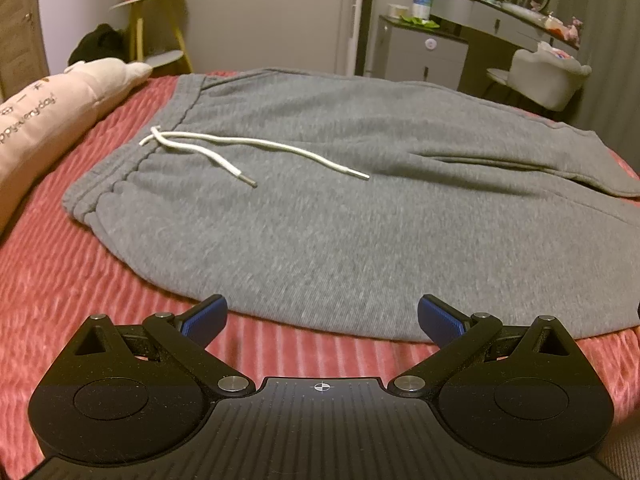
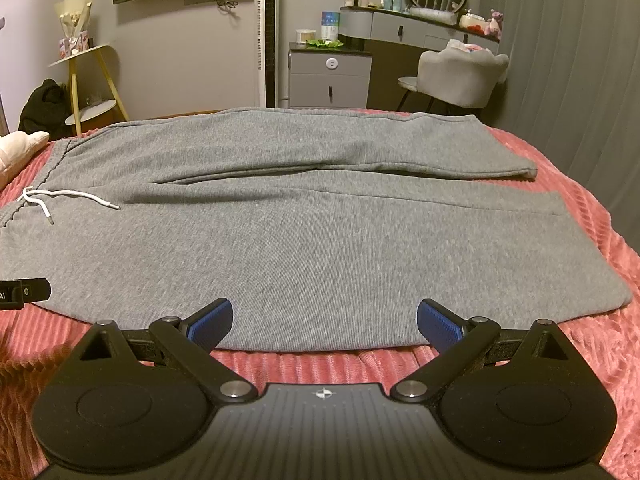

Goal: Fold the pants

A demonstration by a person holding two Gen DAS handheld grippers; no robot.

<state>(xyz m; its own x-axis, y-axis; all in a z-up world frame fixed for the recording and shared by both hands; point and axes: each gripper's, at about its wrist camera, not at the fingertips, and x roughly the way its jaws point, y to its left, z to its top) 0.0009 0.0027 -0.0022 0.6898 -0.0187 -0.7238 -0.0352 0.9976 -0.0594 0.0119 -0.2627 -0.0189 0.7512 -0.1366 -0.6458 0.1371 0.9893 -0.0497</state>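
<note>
Both the left gripper (image 1: 322, 316) and right gripper (image 2: 324, 320), jaws wide and empty, are hovering at the pants (image 2: 304, 248) near edge; pinching the pink bedspread (image 2: 320, 364) too, I judge, is risking dragging it into the fold

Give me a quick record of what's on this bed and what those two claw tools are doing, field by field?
Garment: grey pants, spread flat, legs side by side
Drawstring: white cord, loose on the waistband end
Surface: pink ribbed bedspread
Beside waistband: pink pillow
Left gripper: open, at the near edge, holding nothing
Right gripper: open, at the near edge, holding nothing
Folding: not started
</note>
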